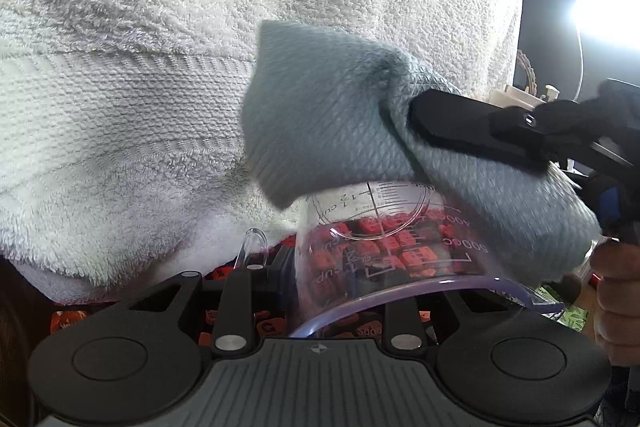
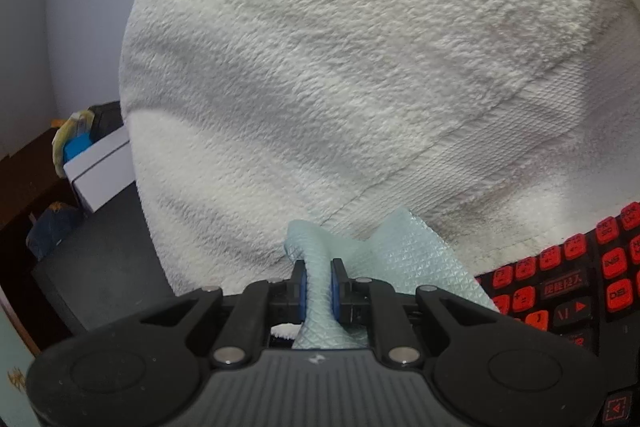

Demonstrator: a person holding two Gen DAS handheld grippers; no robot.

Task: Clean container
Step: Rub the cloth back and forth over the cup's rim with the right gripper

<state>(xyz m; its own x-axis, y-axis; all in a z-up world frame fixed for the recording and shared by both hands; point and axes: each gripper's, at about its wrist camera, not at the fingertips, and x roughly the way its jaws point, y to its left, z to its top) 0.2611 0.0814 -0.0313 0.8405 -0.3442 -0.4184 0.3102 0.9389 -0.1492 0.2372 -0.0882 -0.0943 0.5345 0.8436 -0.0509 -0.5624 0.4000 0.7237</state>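
A clear measuring cup (image 1: 384, 239) with printed scale marks and a purple-tinted rim hangs in the air in the left wrist view, rim toward the camera and handle (image 1: 252, 247) at the left. My left gripper (image 1: 316, 279) holds it by the wall near the rim, its fingertips mostly hidden behind the plastic. A blue-grey waffle cloth (image 1: 332, 107) lies over the cup's far end. My right gripper (image 1: 424, 119) comes in from the right, shut on that cloth. In the right wrist view the cloth (image 2: 404, 247) is pinched between the blue pads of the right gripper (image 2: 318, 283).
A large white terry towel (image 1: 200, 47) (image 2: 340, 67) fills the background, draped over something. Under the cup lies a black keyboard with red keys (image 2: 560, 287) (image 1: 400, 255). A hand (image 1: 616, 299) holds the right gripper. A white box (image 2: 100, 167) and clutter sit at the left.
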